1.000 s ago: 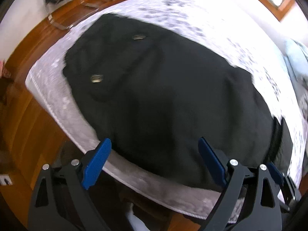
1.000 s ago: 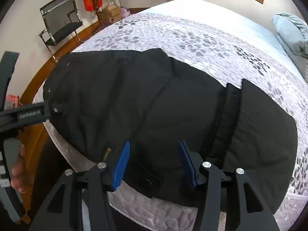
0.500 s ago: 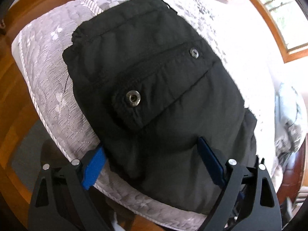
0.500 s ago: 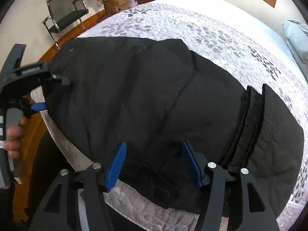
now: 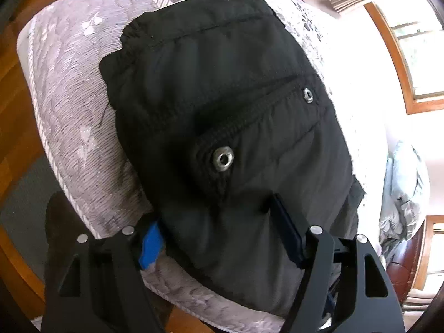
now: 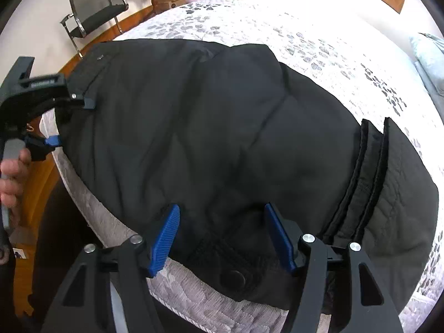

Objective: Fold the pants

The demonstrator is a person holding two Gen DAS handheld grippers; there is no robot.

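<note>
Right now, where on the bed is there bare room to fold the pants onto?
Bare quilt lies beyond the pants' far edge, up to the pillow. The near edge is crowded by the left gripper and right gripper.

We count 1 pr black pants ahead of both tongs, 2 metal snaps past the L gripper, 1 black button betw the R gripper fingers, 1 chair far L, 1 pillow.
</note>
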